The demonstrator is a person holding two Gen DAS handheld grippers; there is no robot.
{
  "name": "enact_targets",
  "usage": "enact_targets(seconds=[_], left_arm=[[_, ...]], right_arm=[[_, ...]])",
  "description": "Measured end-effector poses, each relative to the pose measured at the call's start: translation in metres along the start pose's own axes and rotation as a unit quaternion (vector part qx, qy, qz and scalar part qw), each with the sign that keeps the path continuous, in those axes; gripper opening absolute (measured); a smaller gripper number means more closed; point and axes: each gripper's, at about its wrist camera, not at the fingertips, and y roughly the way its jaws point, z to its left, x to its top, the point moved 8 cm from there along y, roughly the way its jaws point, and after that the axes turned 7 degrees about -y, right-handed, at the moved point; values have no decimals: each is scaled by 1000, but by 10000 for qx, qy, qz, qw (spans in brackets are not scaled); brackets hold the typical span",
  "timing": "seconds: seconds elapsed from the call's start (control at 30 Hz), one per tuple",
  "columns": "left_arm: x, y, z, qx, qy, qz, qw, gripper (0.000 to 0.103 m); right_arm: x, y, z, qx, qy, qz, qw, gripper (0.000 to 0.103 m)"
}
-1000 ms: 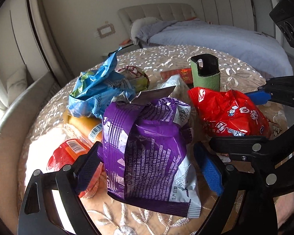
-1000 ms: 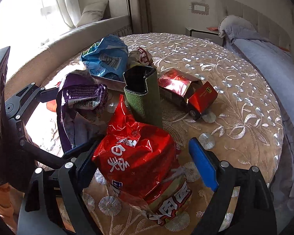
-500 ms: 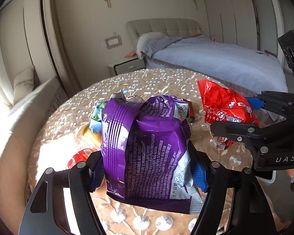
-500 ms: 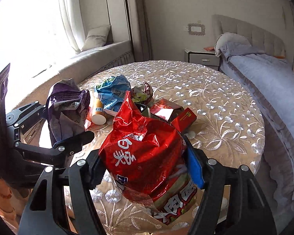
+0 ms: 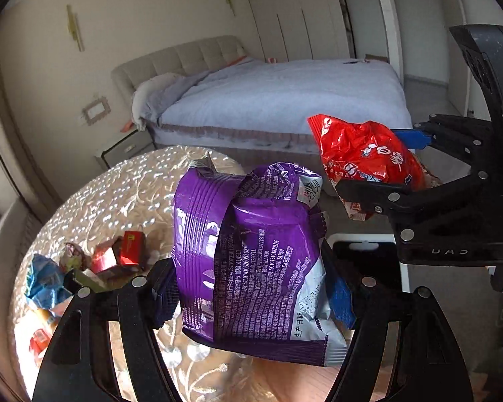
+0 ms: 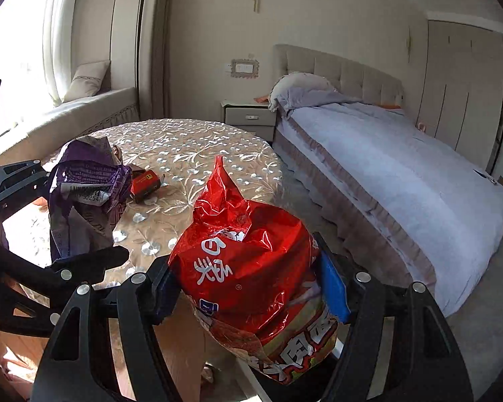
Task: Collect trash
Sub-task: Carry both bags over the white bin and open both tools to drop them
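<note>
My left gripper (image 5: 251, 294) is shut on a crumpled purple snack bag (image 5: 251, 254) and holds it in the air past the round table's edge. My right gripper (image 6: 248, 291) is shut on a crumpled red snack bag (image 6: 251, 268), also lifted off the table. The red bag (image 5: 365, 154) shows in the left wrist view at upper right, the purple bag (image 6: 84, 194) in the right wrist view at left. A black-lined bin (image 5: 365, 258) with a white rim sits partly hidden below the bags.
The round table (image 5: 124, 194) with a gold embroidered cloth holds a red box (image 5: 130, 244), a blue wrapper (image 5: 43, 281), an orange bottle and other wrappers. A bed (image 6: 402, 167), a nightstand (image 6: 248, 117) and a window bench (image 6: 84, 114) stand around.
Both grippers closed on their bags, lifted them off the table and carried them back and right, away from the table toward the bin. The remaining trash has stayed on the table.
</note>
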Motion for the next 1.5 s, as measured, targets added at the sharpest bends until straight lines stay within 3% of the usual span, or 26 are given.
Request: enact_targets(seconds=[0.13,0.27,0.47,0.6,0.67,0.7,0.73,0.77,0.8,1.0,1.13,1.27,1.5], left_arm=[[-10,57,-54,-490,282,525,9970,71],[-36,120,-91,-834,509,1314,9865,71],[-79,198,-135,-1213,1189,2095,9629,71],[-112,237,-155,-1327,1595,2626,9423,71],[-124,248,-158,-1562,1547,2889,9318,74],[-126,252,-160,-1658,1521,2983,9276,81],[-127,257,-163,-1744,1487,3029,9251,97],[-126,258,-164,-1805,1445,3004,9253,99],[-125,259,-166,-1849,1414,2977,9258,99],[-125,262,-178,-2003,1299,3029,9226,99],[-119,257,-178,-1966,1410,2886,9264,99],[-106,242,-175,-1930,1395,2714,9325,99],[-69,201,-162,-1816,1257,2126,9519,99]], right_arm=[[-61,19,-40,-241,47,623,9978,70],[-120,47,-60,-182,52,1140,9933,70],[-208,99,-65,262,-285,2047,9781,70],[-244,124,-63,596,-481,2441,9667,70],[-254,130,-61,720,-481,2546,9632,70],[-258,132,-60,816,-474,2595,9611,71],[-261,134,-60,931,-453,2636,9591,78],[-261,133,-59,962,-440,2601,9598,98],[-260,131,-60,940,-458,2490,9628,99],[-264,131,-58,960,-468,2605,9596,99],[-258,130,-62,900,-499,2499,9628,99],[-247,125,-67,814,-560,2375,9663,99],[-205,97,-74,509,-723,1915,9775,99]])
